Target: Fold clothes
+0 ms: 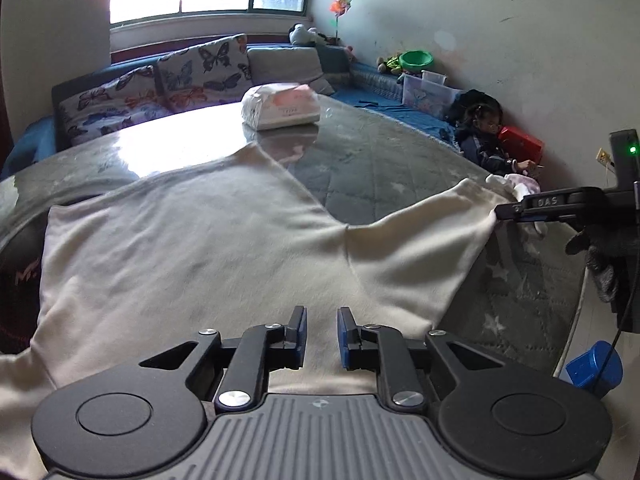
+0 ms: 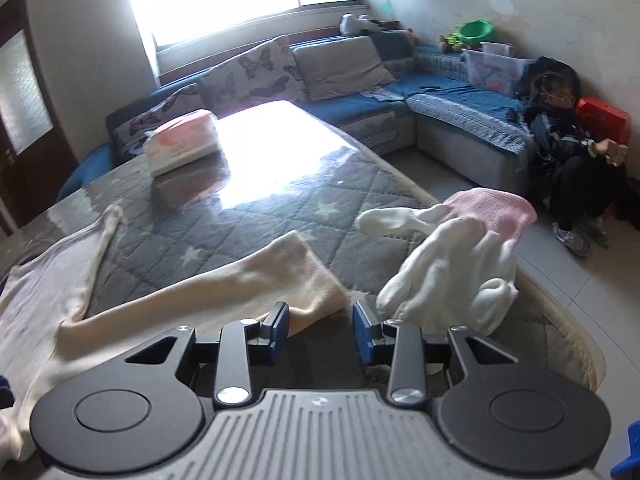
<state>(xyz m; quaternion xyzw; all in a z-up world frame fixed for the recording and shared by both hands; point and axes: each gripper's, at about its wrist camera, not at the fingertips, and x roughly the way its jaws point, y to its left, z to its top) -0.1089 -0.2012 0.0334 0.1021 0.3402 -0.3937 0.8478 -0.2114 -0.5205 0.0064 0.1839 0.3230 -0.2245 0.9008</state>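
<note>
While the cream garment (image 1: 192, 240) lies spread flat over the near half of the quilted grey table (image 1: 380, 168), its two legs fork away from the cameras, one running toward the table's centre, the other toward the table's right edge. Left gripper (image 1: 322, 334): poised above the garment's near portion, its blue-padded fingers (image 1: 303, 334) parted with cloth showing in the gap; nothing is pinched. Beyond the garment, near the table's far edge, rests a white and pink packet (image 1: 282, 106). Right gripper (image 2: 320, 330): fingers likewise spread, the left one at the cuff end of the right-hand leg (image 2: 280, 276), the cloth not clamped; in the left wrist view its arm reaches in just beside that cuff. Immediately right of the cuff, near the table's right edge, sits a heap of white and pink gloves (image 2: 452, 256). Past the table's far side runs a blue sofa (image 2: 440, 104) with butterfly cushions (image 1: 192, 76); a person (image 2: 568, 148) sits at its right end.
</note>
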